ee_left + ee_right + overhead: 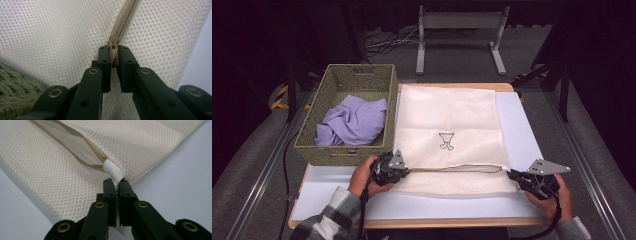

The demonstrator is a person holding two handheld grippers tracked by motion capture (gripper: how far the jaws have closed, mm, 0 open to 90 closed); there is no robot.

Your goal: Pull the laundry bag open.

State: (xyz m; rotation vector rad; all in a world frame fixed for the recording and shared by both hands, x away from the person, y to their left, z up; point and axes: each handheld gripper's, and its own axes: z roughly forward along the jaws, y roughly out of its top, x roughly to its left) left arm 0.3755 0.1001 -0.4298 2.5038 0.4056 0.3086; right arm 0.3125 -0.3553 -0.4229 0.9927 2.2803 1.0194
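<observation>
- At table centre lies the flat cream mesh zippered laundry bag (447,135), its zip line at 6 o'clock; the green woven basket (319,150) holding a lilac cloth (353,121) sits at 9 o'clock.
- Left gripper (114,53): jaws clenched on the beige zipper slider (113,46).
- Right gripper (115,182): jaws clenched on the white tab (112,170) at the zipper's end.
- Judgement: the bag is light, soft and limp; it bunches unless tensioned. Slider and tab are the firmest holds.

one mesh bag (447,125), one wicker basket (324,150), one purple cloth (354,122), two claws
</observation>
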